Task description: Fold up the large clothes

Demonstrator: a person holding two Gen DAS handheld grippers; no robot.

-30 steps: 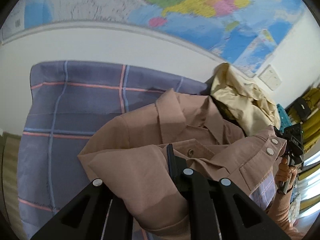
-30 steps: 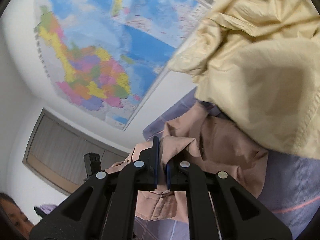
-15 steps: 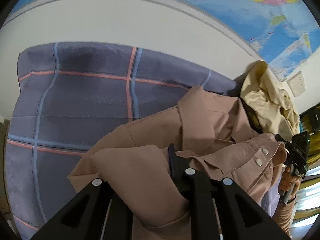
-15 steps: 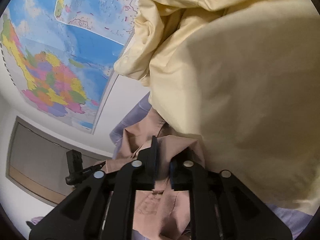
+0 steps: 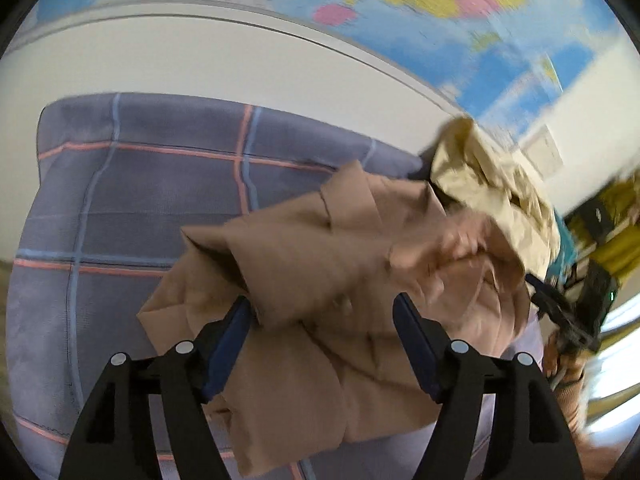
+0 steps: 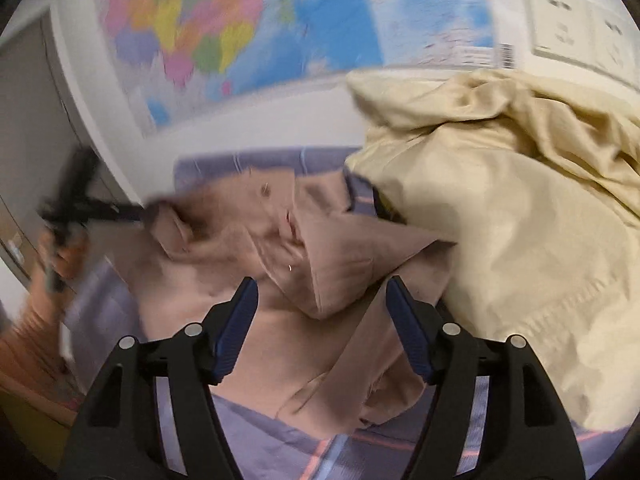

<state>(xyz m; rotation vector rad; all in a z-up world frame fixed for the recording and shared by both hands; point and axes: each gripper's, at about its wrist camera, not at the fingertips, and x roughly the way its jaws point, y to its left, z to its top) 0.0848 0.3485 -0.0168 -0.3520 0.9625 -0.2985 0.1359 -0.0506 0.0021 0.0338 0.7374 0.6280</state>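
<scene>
Crumpled tan cotton button-up shirt (image 5: 320, 264) lay on plaid bedsheet (image 5: 120, 200), between spread left claw (image 5: 324, 340) and right claw (image 6: 320, 312), both wide apart, gripping nothing.

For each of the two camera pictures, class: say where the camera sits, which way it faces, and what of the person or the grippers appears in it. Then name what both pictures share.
Left wrist: sits on the left gripper, facing the brown shirt on the plaid sheet; shows its open fingers and, far right, the other gripper.
Right wrist: sits on the right gripper, facing the shirt beside a cream garment; shows its open fingers and the other hand at left.
Shared: shirt, cream garment, sheet, wall map.
</scene>
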